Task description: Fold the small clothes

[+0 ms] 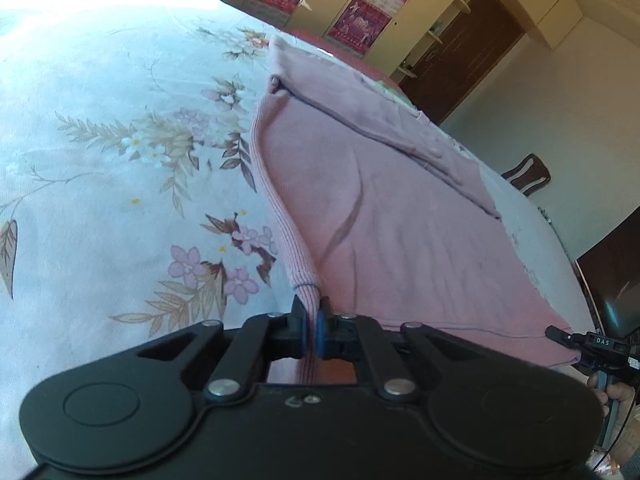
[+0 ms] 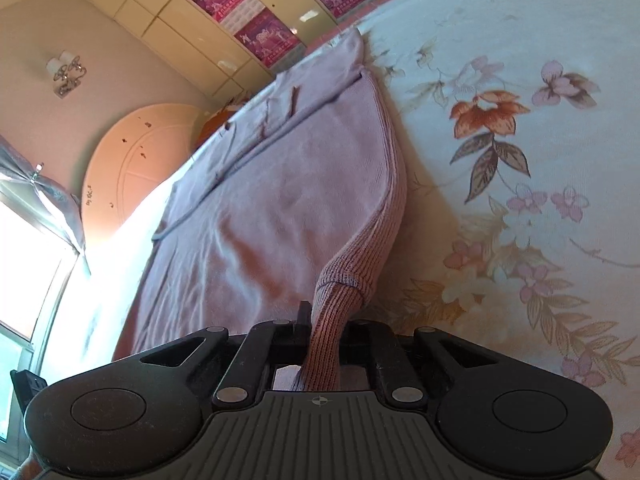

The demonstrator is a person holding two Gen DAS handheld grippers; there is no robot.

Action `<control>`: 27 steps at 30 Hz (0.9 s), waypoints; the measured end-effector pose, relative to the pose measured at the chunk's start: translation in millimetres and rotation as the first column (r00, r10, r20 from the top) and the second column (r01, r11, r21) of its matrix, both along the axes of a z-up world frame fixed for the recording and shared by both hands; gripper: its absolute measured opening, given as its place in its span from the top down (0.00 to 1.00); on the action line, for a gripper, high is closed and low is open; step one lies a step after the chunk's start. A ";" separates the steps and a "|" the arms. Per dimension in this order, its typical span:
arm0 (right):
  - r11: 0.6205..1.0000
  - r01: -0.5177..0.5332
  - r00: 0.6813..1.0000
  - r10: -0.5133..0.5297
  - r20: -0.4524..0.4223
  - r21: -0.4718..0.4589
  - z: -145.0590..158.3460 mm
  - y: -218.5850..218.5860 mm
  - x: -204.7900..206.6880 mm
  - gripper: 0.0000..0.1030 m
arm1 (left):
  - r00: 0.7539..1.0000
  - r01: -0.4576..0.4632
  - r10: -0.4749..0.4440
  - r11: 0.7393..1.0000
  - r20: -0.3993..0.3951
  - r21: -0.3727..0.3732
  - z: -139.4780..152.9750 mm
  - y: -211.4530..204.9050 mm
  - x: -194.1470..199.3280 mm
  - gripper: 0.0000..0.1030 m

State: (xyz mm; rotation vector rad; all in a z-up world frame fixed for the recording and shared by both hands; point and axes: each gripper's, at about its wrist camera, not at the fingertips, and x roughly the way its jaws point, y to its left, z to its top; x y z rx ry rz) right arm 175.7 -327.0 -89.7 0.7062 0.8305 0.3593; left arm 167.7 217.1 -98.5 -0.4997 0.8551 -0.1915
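**Q:** Left wrist view: what writing is legible, and how does the garment lie?

**A:** The letters "DAS" are readable on the right gripper, visible at the lower right edge of this view. The posters on the wardrobe carry print too small to read. The pink sweater lies spread on the floral bedsheet; its long axis runs away from the camera toward the wardrobe, with a sleeve folded diagonally across the far part. The ribbed hem runs along the left border of the sweater. The left gripper is clenched on the near corner of that hem: the fabric passes between the blue pads and continues back under the gripper body. The right gripper touches the opposite near corner of the sweater; its jaw state cannot be determined from this view.

**Q:** Right wrist view: same checks?

**A:** No legible writing: the posters are again too small to read, and the gripper body shows only a small cross mark. The pink sweater extends away from the camera toward the wardrobe, long axis front to back, lying on the floral bedsheet with the headboard to its left. The ribbed hem forms the right border here. The right gripper is clenched on the near hem corner, which is bunched and lifted off the bed, the knit running down between the fingers into the gripper body
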 end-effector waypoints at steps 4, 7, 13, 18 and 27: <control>0.999 -0.018 1.000 0.017 -0.019 -0.049 -6.1 -3.7 -1.8 0.93 | 0.999 -0.017 0.016 1.000 -0.048 -0.010 -19.1 1.5 -2.7 0.95; 0.998 -0.029 0.998 0.025 -0.063 -0.054 -20.5 -1.2 0.8 0.93 | 0.997 -0.075 0.071 0.993 -0.043 -0.092 -25.0 8.9 -6.8 0.96; 1.000 -0.011 1.000 0.011 0.029 -0.020 11.5 -1.0 6.3 0.93 | 0.989 -0.127 0.142 0.965 0.049 -0.229 -9.4 16.7 -13.2 0.96; 1.000 0.005 0.997 -0.005 0.076 -0.009 31.5 2.1 37.6 0.93 | 0.967 -0.181 0.229 0.927 0.113 -0.330 5.5 22.8 8.9 0.97; 0.994 0.105 0.989 -0.107 0.100 0.028 64.9 -3.5 163.5 0.93 | 0.952 -0.179 0.243 0.936 0.188 -0.304 42.8 3.4 147.1 0.97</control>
